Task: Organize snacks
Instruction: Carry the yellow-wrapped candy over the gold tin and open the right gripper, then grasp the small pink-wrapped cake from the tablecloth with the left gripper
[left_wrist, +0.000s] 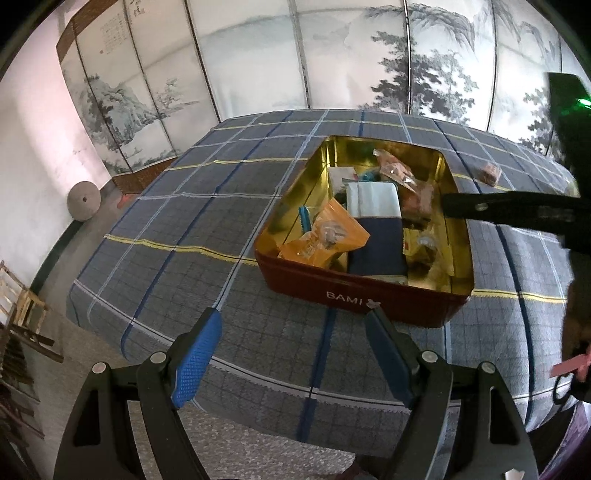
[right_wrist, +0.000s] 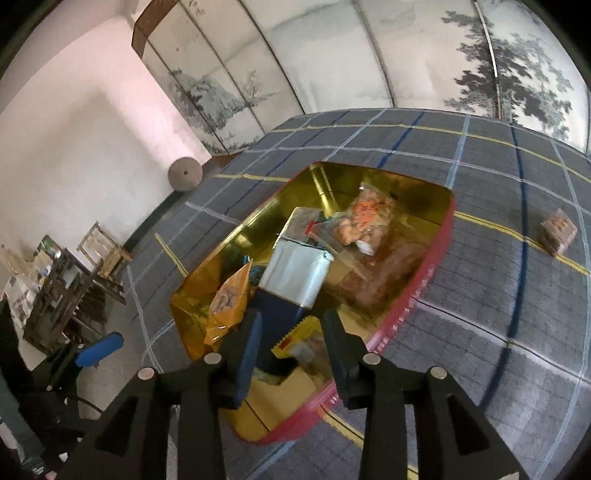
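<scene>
Right gripper (right_wrist: 291, 343) hangs over the tin (right_wrist: 424, 280), jaws parted, yellow packet (right_wrist: 299, 341) loose between; last snack pack (right_wrist: 557, 236) sits at two o'clock. Left gripper (left_wrist: 295, 354) empty, spread wide.

Red tin (left_wrist: 354, 295) gold inside; grey plaid cloth (left_wrist: 177, 206), yellow stripes.

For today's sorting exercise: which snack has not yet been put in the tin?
The small brown packet lying alone on the checked cloth, right of the red tin; every other snack sits inside it.
</scene>
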